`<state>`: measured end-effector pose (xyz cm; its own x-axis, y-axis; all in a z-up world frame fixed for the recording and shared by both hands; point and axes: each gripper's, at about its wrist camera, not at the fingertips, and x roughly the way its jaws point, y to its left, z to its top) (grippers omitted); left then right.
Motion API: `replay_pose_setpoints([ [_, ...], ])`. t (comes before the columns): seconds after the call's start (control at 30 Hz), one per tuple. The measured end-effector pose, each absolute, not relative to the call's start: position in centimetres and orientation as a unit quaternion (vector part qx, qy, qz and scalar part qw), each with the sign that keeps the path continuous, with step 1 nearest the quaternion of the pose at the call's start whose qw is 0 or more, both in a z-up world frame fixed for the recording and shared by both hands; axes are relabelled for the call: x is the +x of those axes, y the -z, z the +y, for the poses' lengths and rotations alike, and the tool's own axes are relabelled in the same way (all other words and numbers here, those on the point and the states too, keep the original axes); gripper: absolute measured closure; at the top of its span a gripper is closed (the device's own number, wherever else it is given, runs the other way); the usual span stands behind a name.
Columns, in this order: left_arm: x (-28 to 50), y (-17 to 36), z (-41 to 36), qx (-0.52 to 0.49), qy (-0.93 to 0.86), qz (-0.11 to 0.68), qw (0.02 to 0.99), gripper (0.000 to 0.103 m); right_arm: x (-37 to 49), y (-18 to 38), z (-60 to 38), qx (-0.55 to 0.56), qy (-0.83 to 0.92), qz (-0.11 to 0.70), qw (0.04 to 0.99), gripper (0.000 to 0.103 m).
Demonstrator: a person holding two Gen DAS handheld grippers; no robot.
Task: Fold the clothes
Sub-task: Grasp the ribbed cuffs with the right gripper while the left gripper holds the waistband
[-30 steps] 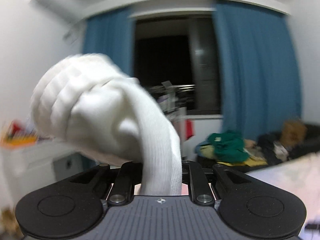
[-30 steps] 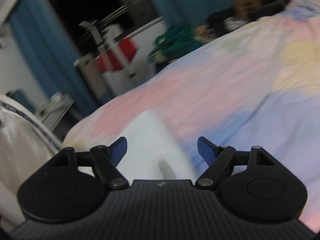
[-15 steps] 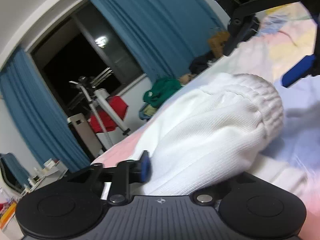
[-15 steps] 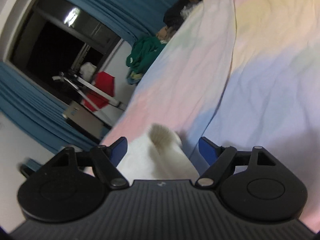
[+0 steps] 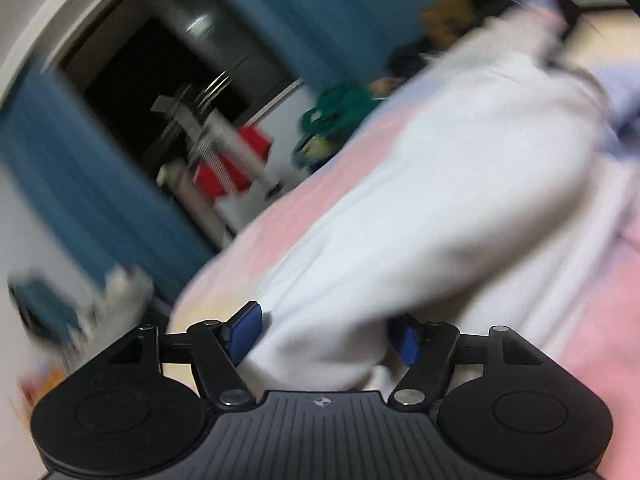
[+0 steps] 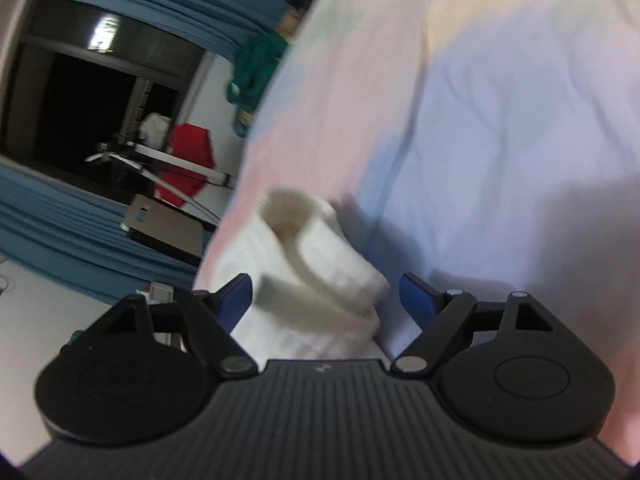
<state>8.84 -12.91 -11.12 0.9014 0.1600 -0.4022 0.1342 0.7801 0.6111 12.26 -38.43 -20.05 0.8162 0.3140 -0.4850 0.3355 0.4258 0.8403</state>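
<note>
A white ribbed sock lies bunched on the pastel bedsheet, filling much of the blurred left wrist view. My left gripper is low over the bed with its jaws opening. The sock's near end sits between the blue pads, which no longer clamp it. In the right wrist view the sock's open cuff rests on the sheet. My right gripper stands open wide around it, with gaps on both sides of the cuff.
Past the bed's far edge are blue curtains, a dark window, a drying rack with a red garment and a pile of green clothes. The sheet runs on to the right of the sock.
My left gripper came down from mid-air to the bed with the rolled sock, rolled over, and its jaws spread off the sock. My right gripper sank and rolled; the cuff now lies between its fingers.
</note>
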Motion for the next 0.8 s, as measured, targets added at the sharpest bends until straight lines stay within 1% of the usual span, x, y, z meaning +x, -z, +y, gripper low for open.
replay_pose_setpoints([
  [0.07, 8.4, 9.9, -11.0, 0.276, -0.019, 0.233, 0.932, 0.025, 12.4, 20.5, -37.9, 0.553, -0.010, 0.301, 0.777, 0.019],
  [0.2, 7.8, 8.1, -8.3, 0.194, -0.030, 0.254, 0.947, 0.024, 13.4, 20.5, -36.1, 0.546, -0.051, 0.315, 0.775, 0.016],
  [0.3, 8.0, 7.2, -6.9, 0.165, -0.030, 0.264, 0.950, 0.023, 14.3, 20.4, -34.7, 0.513, -0.062, 0.335, 0.788, 0.016],
  [0.4, 8.8, 6.8, -5.2, 0.139, -0.032, 0.276, 0.951, 0.023, 14.8, 20.0, -33.9, 0.489, -0.062, 0.331, 0.805, 0.017],
  [0.43, 8.9, 6.8, -4.8, 0.128, -0.034, 0.283, 0.950, 0.023, 15.0, 19.7, -33.8, 0.483, -0.062, 0.329, 0.809, 0.019],
  [0.5, 9.2, 6.9, -4.1, 0.106, -0.038, 0.296, 0.949, 0.023, 15.2, 19.0, -33.4, 0.465, -0.065, 0.321, 0.823, 0.028],
  [0.6, 9.2, 7.1, -3.0, 0.103, -0.046, 0.312, 0.943, 0.021, 15.4, 17.7, -33.1, 0.451, -0.105, 0.287, 0.839, 0.035],
  [0.67, 9.4, 7.4, -1.7, 0.087, -0.055, 0.329, 0.939, 0.017, 15.5, 16.5, -32.9, 0.439, -0.146, 0.254, 0.849, 0.035],
  [0.73, 9.6, 7.5, -0.4, 0.057, -0.058, 0.344, 0.935, 0.017, 15.9, 15.5, -32.4, 0.417, -0.179, 0.229, 0.861, 0.035],
  [0.8, 9.4, 7.6, 0.2, 0.049, -0.056, 0.346, 0.935, 0.017, 16.5, 15.3, -32.0, 0.393, -0.171, 0.236, 0.872, 0.036],
])
